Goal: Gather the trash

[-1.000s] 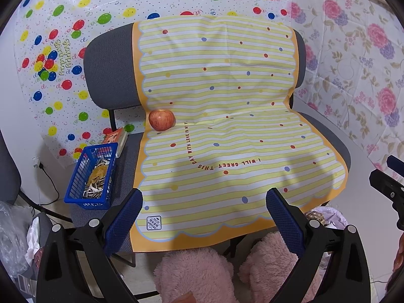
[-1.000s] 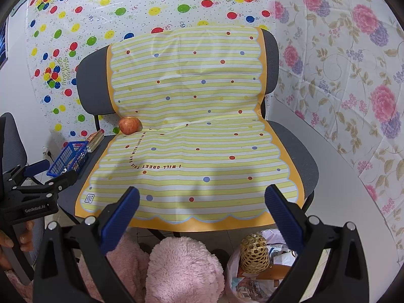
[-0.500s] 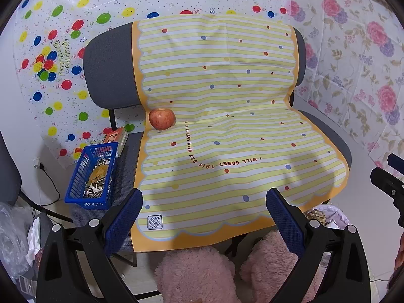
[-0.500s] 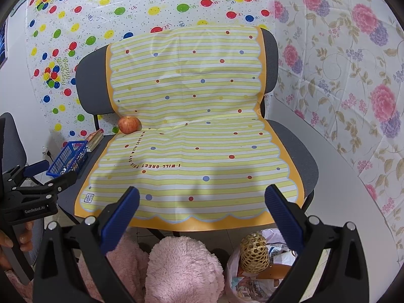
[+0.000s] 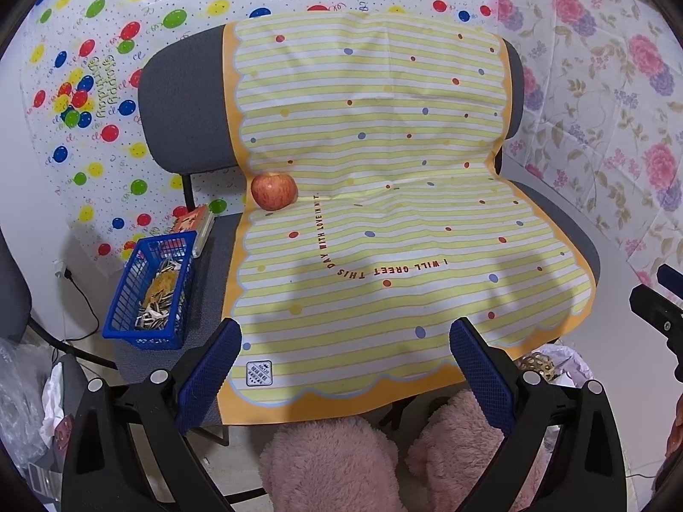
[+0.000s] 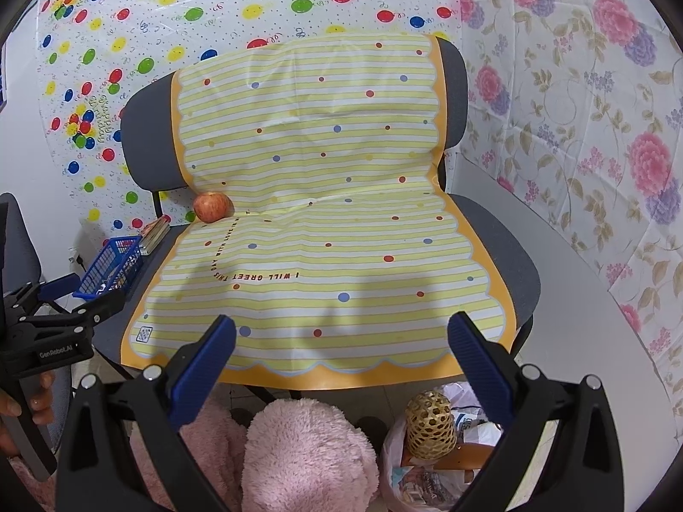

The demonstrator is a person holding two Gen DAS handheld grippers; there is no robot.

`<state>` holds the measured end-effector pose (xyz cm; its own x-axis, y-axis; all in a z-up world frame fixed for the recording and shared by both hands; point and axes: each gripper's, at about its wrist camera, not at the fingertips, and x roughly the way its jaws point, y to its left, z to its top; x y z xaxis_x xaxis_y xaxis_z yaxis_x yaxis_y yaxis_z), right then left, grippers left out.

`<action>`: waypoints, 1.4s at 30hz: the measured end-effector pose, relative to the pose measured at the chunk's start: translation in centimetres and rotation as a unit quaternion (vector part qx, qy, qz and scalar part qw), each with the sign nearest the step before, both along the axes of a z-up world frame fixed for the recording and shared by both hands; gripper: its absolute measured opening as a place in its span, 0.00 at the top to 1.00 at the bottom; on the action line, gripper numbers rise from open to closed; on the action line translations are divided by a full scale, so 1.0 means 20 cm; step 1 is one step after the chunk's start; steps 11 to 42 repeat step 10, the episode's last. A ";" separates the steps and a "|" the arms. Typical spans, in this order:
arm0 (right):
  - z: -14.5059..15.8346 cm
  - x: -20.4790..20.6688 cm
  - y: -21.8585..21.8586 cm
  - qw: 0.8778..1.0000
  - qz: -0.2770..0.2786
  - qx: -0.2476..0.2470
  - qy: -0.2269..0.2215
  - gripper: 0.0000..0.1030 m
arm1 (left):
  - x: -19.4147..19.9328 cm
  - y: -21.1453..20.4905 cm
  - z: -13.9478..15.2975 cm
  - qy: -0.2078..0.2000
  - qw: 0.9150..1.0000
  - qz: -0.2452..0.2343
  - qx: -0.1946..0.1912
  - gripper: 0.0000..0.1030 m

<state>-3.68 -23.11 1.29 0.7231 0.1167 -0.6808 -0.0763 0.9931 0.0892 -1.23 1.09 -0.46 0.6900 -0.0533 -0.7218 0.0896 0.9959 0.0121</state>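
A red apple (image 5: 273, 191) lies at the back left of a grey chair seat covered by a yellow striped sheet (image 5: 384, 222); it also shows in the right wrist view (image 6: 210, 207). A blue basket (image 5: 151, 290) holding scraps stands on the seat's left side, beside a small book (image 5: 194, 222). A plastic bag of trash (image 6: 431, 452) with a woven bamboo ball (image 6: 430, 424) sits on the floor under the chair's front right. My left gripper (image 5: 345, 354) is open and empty, in front of the seat. My right gripper (image 6: 341, 350) is open and empty too.
Pink fluffy slippers (image 5: 333, 465) are on the floor below both grippers. Balloon-print plastic (image 5: 85, 85) and floral sheeting (image 5: 619, 106) cover the walls. Another chair's edge (image 6: 17, 239) and a clear bag (image 5: 21, 405) are at the left.
Both views have shifted only very slightly. Nothing on the chair has moved, and both grippers stay open.
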 end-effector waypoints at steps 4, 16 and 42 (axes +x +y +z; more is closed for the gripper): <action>-0.04 0.04 -0.01 1.000 0.001 0.006 0.007 0.06 | 0.06 0.00 -0.06 0.007 1.000 -0.004 -0.006 0.06; -0.15 0.21 -0.07 1.000 -0.005 0.002 0.015 0.06 | 0.19 -0.01 -0.19 0.029 1.000 0.002 0.007 0.06; -0.15 0.21 -0.07 1.000 -0.005 0.002 0.015 0.06 | 0.19 -0.01 -0.19 0.029 1.000 0.002 0.007 0.06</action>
